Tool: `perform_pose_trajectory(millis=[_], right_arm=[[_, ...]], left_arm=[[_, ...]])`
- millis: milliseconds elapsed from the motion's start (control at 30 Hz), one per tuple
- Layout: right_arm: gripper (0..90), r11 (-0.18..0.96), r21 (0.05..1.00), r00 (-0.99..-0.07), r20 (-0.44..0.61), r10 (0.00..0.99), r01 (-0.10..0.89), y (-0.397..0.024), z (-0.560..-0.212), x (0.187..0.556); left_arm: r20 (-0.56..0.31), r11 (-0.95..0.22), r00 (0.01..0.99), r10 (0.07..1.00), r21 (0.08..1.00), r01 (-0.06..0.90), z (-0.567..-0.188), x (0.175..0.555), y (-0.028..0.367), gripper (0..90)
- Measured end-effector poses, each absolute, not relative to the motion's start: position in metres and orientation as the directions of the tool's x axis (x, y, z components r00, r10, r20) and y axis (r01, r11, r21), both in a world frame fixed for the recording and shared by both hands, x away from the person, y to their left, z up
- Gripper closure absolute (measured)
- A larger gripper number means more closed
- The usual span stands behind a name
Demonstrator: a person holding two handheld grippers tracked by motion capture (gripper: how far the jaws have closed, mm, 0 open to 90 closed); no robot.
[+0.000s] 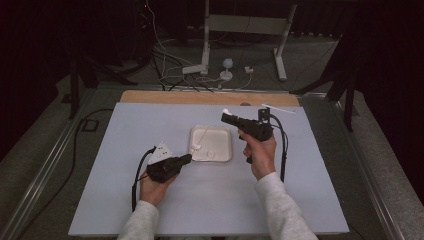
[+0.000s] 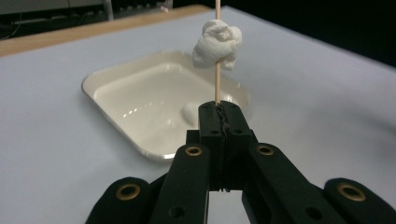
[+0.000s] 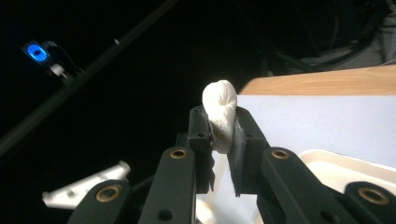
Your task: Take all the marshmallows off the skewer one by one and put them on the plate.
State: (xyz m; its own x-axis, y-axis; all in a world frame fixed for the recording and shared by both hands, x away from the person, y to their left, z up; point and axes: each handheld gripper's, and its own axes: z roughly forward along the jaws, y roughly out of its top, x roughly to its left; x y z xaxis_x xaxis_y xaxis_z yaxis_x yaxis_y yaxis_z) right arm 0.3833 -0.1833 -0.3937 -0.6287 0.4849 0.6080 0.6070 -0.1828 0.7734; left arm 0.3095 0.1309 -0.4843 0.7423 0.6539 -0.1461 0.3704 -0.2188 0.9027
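From the high view, we're mid-job threading marshmallows onto a stick. Our left gripper (image 1: 186,158) sits low on the pale blue surface (image 1: 100,200), its tip just beside the white tray (image 1: 227,150). Our right gripper (image 1: 225,117) is lifted above the tray's far right corner with a small white lump at its tip. So we'd say 1 piece is on and piece number 2 is in the air, not yet on the stick.

Left gripper view: the jaws are pressed together, pinching a thin wooden skewer (image 2: 217,86) that stands upright. 1 marshmallow (image 2: 218,45) is already speared partway up it, well clear of the jaws. Behind sits the tray (image 2: 116,123) with another white piece (image 2: 190,113) lying in it.

Right gripper view: the jaws are clamped on a second marshmallow (image 3: 221,116), squashing it a bit, with its top poking out above the pads. The tray's rim (image 3: 327,156) shows low on the right.

Next, we reckon the right gripper has to bring its piece over the skewer's tip, line up the middle and push down while the left gripper holds steady. Off-centre and it'll likely tear.
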Motion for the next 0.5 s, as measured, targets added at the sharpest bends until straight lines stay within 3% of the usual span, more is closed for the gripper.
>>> perform_pose_trajectory(millis=[500], right_arm=[[78.7, -0.083, 0.784, -0.63, 0.552, 0.545, 0.615, -0.178, -0.412, 0.387]], left_arm=[[-0.202, -0.161, 0.727, 0.656, 0.904, 0.397, -0.481, 0.31, 0.134, 90.0]])
